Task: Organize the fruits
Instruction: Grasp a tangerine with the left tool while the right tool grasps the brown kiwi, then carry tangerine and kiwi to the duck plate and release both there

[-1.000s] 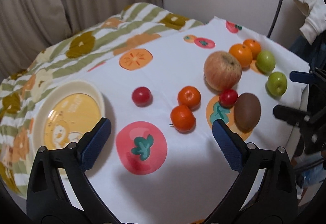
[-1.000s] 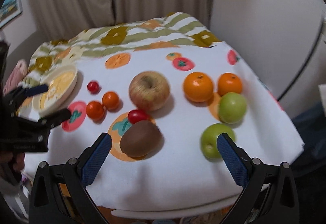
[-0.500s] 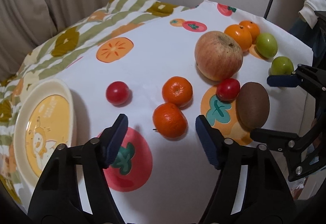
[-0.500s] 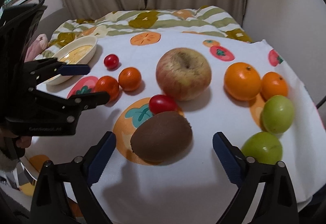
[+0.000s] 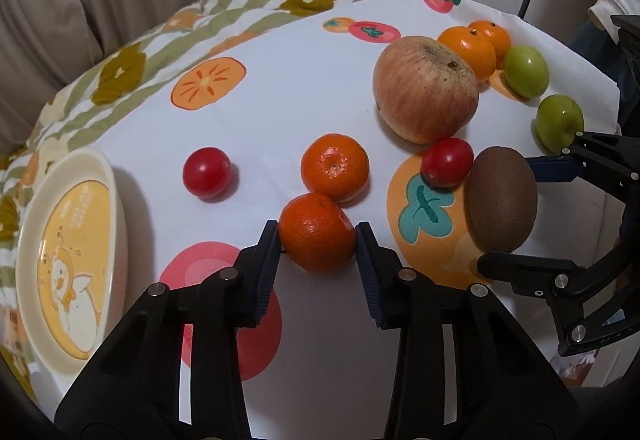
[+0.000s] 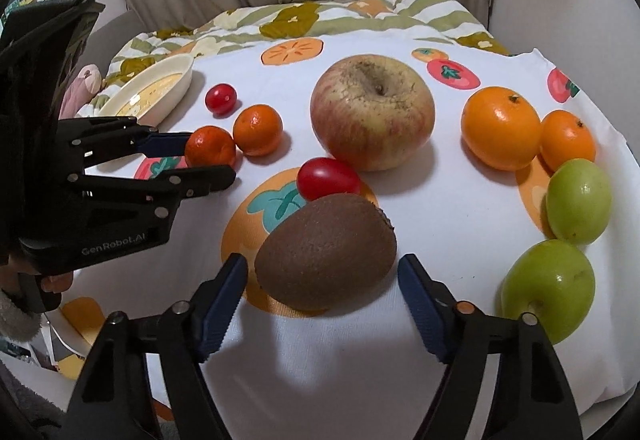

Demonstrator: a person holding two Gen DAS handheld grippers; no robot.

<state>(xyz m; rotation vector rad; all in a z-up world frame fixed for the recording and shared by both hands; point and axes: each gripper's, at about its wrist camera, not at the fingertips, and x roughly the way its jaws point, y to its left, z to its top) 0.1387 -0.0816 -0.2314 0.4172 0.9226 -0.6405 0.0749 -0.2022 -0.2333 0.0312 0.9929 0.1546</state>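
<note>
My left gripper [image 5: 316, 236] is shut on a small mandarin [image 5: 317, 231], its pads touching both sides; the fruit rests on the cloth. It also shows in the right wrist view [image 6: 209, 146]. A second mandarin [image 5: 334, 166] sits just behind it. My right gripper [image 6: 322, 272] is open, its jaws either side of a brown kiwi [image 6: 326, 251] with gaps showing. A cherry tomato [image 6: 328, 178] touches the kiwi. A large apple [image 6: 372, 117] lies behind.
A cream plate with a yellow duck print [image 5: 68, 256] stands at the left. Another cherry tomato [image 5: 207, 172] lies near it. Two oranges [image 6: 500, 127] and two green fruits [image 6: 578, 200] sit at the right, near the table's edge.
Both grippers moved forward and down. The left closed onto the near mandarin. The right narrowed and now straddles the kiwi.
</note>
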